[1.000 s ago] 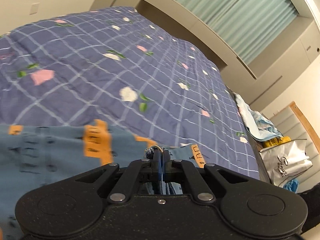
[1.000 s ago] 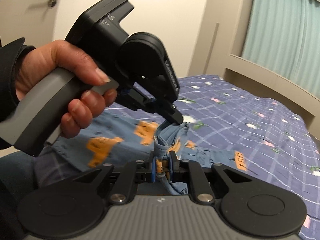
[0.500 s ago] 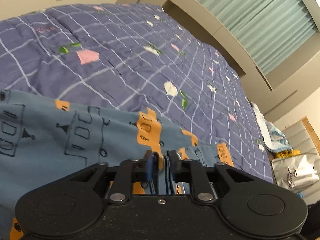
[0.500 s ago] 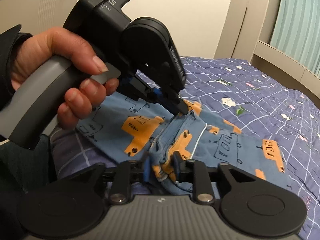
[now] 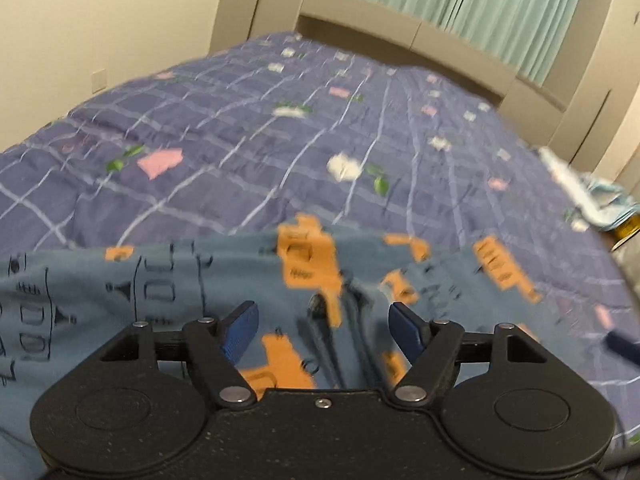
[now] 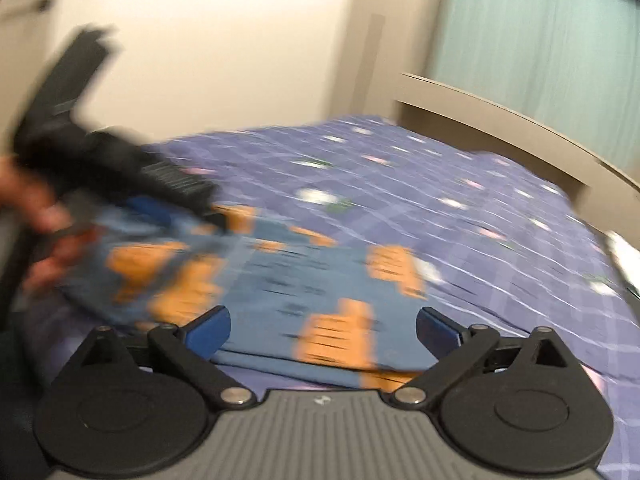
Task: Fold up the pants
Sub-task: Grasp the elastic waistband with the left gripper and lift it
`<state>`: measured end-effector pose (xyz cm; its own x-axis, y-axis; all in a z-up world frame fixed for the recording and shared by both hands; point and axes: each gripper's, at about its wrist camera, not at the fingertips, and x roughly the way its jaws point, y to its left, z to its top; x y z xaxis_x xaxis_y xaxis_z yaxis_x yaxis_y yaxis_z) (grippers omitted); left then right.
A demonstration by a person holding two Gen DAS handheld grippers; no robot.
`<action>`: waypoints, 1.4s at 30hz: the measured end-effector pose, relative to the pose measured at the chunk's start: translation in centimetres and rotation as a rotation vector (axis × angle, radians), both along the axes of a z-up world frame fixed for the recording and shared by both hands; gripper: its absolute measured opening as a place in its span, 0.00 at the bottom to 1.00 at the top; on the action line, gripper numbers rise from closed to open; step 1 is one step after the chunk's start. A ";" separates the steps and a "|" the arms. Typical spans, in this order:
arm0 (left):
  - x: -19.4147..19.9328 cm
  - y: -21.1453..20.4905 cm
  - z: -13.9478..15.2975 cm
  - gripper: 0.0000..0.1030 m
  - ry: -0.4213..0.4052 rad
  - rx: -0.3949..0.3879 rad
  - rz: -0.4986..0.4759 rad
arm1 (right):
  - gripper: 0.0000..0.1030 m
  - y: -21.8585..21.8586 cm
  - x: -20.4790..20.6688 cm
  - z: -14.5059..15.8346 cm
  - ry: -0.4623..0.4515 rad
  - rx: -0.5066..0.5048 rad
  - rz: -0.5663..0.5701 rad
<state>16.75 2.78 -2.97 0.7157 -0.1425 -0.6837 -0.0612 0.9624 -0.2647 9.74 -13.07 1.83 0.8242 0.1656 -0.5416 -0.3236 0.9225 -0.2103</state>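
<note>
Purple checked quilt [image 5: 248, 128] with small flowers fills the middle of both views, with a pale headboard [image 5: 400, 28] and green curtains [image 5: 500, 4] along the top. Blue pants [image 5: 168, 280] printed with orange blocks lie flat on the quilt across the lower half of each picture. In the left wrist view the left claw [image 5: 322, 326] sits at the bottom centre, its jaws opening, the bunched waistband between the blue pads [image 5: 240, 330] but untouched by them. In the right wrist view the right claw [image 6: 323, 326] is likewise spreading, the pants' near edge lying loose between its pads. A blurred hand [image 6: 38, 216] shows at mid left.
</note>
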 end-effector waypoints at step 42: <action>-14.4 15.8 -1.9 0.99 -0.156 -0.119 0.401 | 1.00 9.5 -0.7 -2.2 -0.013 -0.130 0.173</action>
